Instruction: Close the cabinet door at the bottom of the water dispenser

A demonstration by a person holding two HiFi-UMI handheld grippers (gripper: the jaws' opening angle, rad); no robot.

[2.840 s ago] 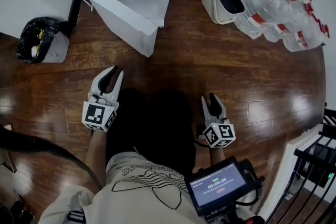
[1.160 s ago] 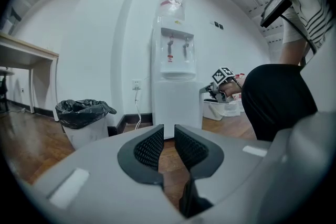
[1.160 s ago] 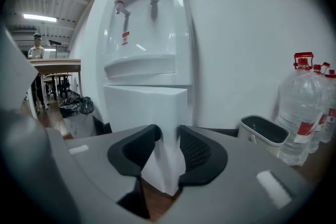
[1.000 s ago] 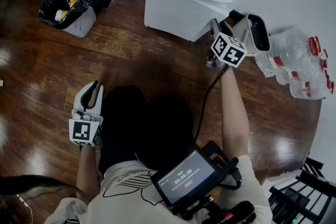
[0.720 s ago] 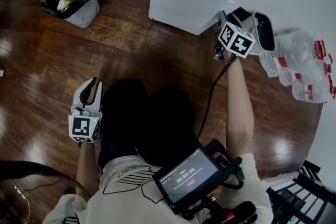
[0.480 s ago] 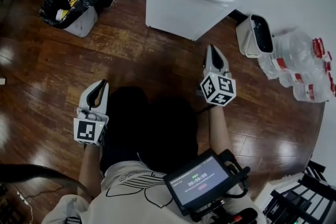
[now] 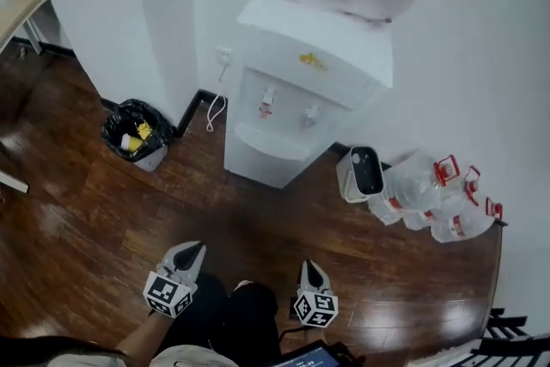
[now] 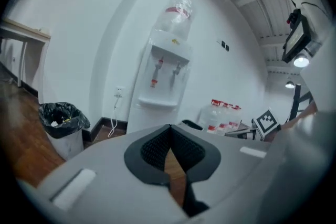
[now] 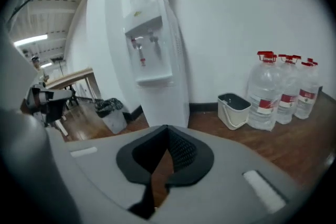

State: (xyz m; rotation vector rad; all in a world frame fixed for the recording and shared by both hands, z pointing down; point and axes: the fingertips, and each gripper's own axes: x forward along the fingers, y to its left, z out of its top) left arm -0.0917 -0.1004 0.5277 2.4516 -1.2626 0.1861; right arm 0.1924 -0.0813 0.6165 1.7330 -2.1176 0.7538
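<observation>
The white water dispenser stands against the wall with a bottle on top. Its bottom cabinet door lies flush with the body, shut. My left gripper and right gripper are held near my body, well back from the dispenser and touching nothing. In the left gripper view the left gripper has its pads together with nothing between them, and the dispenser stands ahead. The right gripper is likewise shut and empty, facing the dispenser.
A bin with a black bag stands left of the dispenser, by a wall corner. To the right are a white bucket and several large water bottles. A cord hangs from a wall socket. Dark wood floor lies between me and the dispenser.
The cabinet door, earlier open, got pushed shut by the right gripper. That gripper then pulled back toward me. The head view lifted and drew away, so the whole dispenser now shows.
</observation>
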